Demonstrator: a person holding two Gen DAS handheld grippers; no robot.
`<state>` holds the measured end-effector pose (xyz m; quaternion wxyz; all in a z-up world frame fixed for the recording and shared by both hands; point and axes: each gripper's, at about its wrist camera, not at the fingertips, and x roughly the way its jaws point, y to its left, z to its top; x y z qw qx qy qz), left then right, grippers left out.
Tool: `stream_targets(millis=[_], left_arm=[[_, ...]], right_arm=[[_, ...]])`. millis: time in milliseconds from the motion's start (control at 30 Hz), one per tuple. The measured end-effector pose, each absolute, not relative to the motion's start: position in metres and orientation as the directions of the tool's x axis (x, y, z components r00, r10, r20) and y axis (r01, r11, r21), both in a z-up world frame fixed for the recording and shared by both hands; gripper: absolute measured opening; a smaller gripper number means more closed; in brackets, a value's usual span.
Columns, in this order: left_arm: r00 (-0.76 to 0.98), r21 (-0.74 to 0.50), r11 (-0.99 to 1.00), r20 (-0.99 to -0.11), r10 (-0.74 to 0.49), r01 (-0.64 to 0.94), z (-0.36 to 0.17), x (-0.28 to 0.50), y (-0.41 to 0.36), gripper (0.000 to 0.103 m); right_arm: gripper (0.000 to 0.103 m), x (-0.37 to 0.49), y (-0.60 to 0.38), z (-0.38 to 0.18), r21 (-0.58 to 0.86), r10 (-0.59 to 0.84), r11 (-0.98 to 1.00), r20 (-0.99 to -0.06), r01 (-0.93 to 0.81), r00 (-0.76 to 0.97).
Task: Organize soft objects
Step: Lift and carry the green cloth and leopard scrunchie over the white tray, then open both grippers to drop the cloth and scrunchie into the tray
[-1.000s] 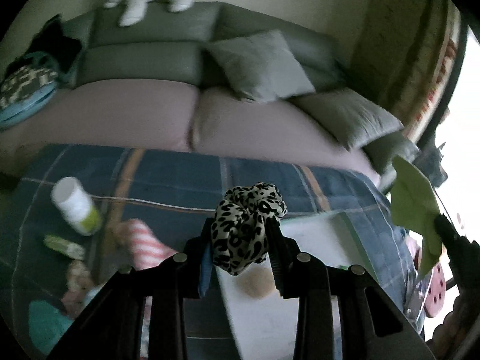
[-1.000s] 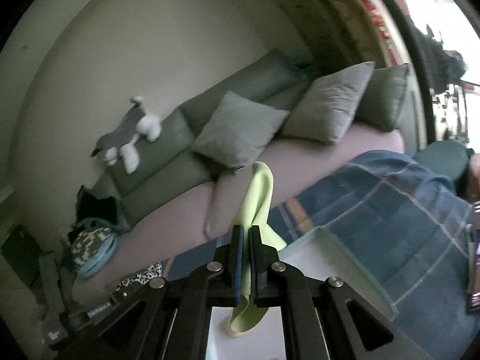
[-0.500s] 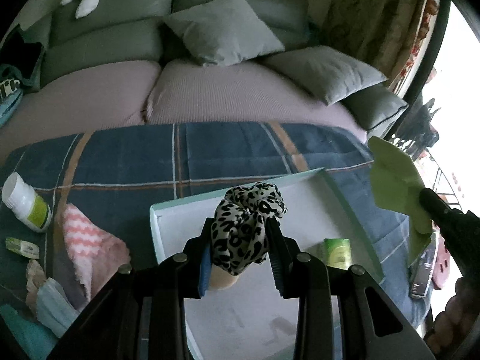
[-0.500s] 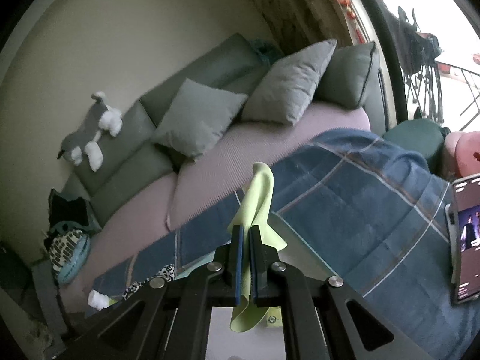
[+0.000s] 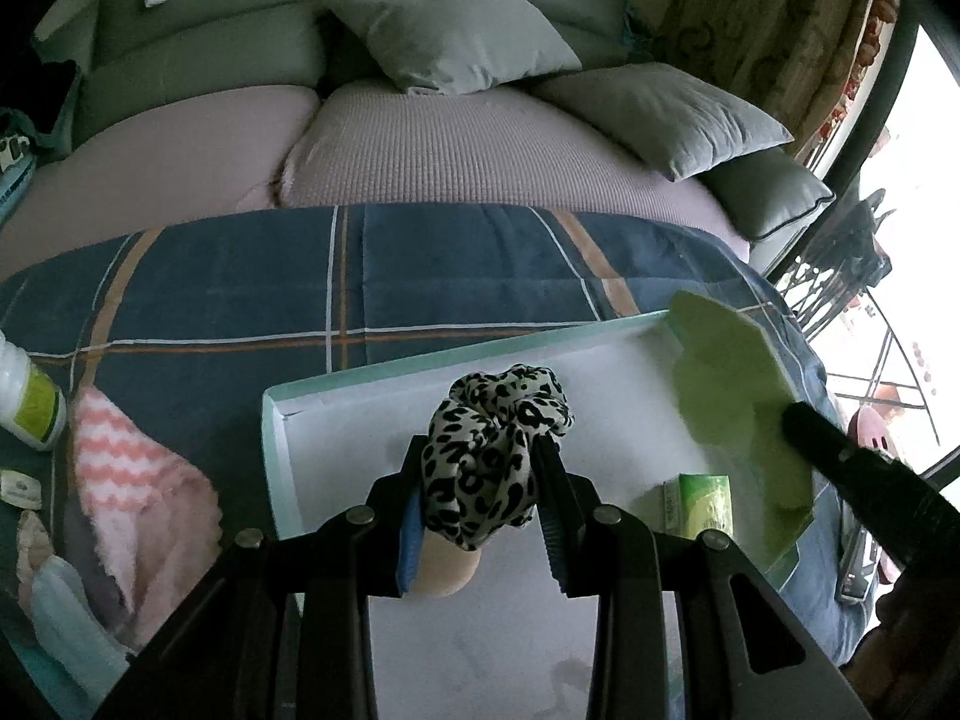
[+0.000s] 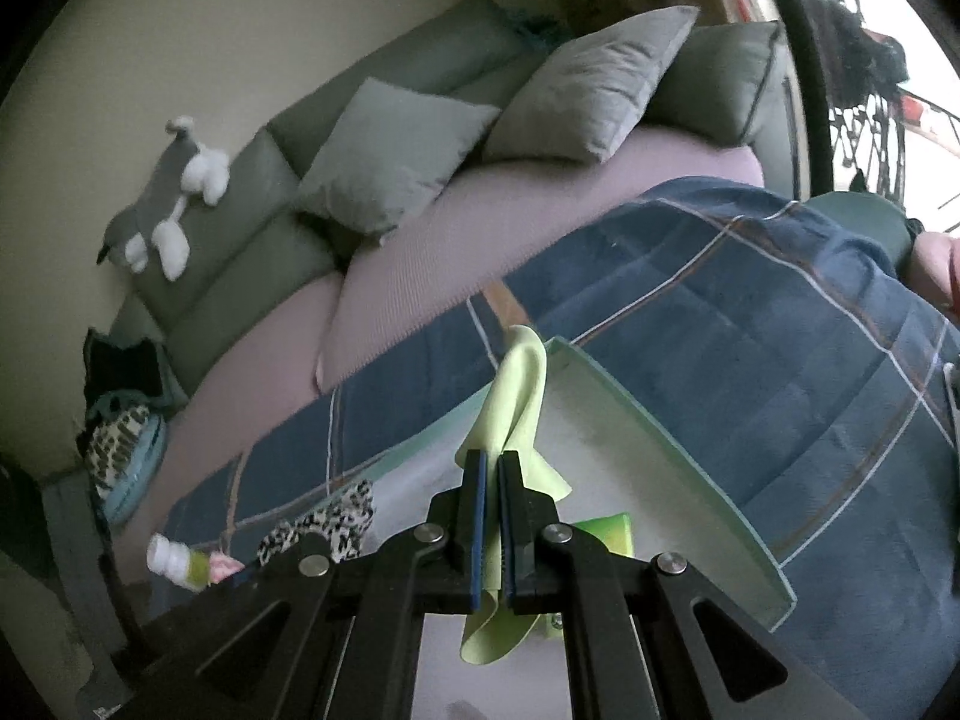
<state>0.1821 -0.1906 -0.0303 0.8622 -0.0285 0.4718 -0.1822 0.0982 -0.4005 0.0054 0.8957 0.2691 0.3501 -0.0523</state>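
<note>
Both grippers have come down over the tray in the last second, and each carries a soft thing. A second ago the left wrist view showed mostly sofa and only a corner of the tray; now the tray's white floor fills the middle of that view, with its far edge and left edge plain against the blanket.

The left gripper has its fingers drawn in around the scrunchie, which bulges out above and below them. It hangs over the middle of the tray, towards the near side, not yet resting on the floor as far as I can tell. A pale round thing shows just under it, partly hidden by the fingers.

The right gripper is pinched tight on the green cloth, the pads nearly meeting with only the thin fabric between. In the left view the cloth spreads over the tray's far right corner and right edge, its lower end near the green box lying by the right edge.

For the task this reads as the delivery step almost done: both items are above the tray and low, so the next call is to let go. The cloth overlaps the right rim, so part of it may drape outside if dropped there.

A pink towel and a bottle lie on the blanket, left of the tray; the towel looks like later work.
</note>
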Motion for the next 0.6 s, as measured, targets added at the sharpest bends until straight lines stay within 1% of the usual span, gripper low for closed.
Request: stream_targets(millis=[200,433,600], left_arm=[[0.476,-0.225,0.933,-0.812,-0.338,0.279,-0.040,0.187,-0.192,0.035],[0.457,-0.219,0.939,-0.829,-0.323,0.266,-0.052,0.192,-0.195,0.035],[0.437,-0.214,0.943,-0.844,-0.310,0.257,-0.062,0.194,-0.197,0.035]], right_arm=[[0.005,0.109,-0.390,-0.007,0.417,0.109,0.867,-0.694,0.274,0.711],[0.005,0.123,-0.381,-0.036,0.373,0.124,0.883,-0.771,0.285,0.625],[0.005,0.127,-0.380,-0.049,0.375,0.146,0.878,-0.803,0.299,0.578]])
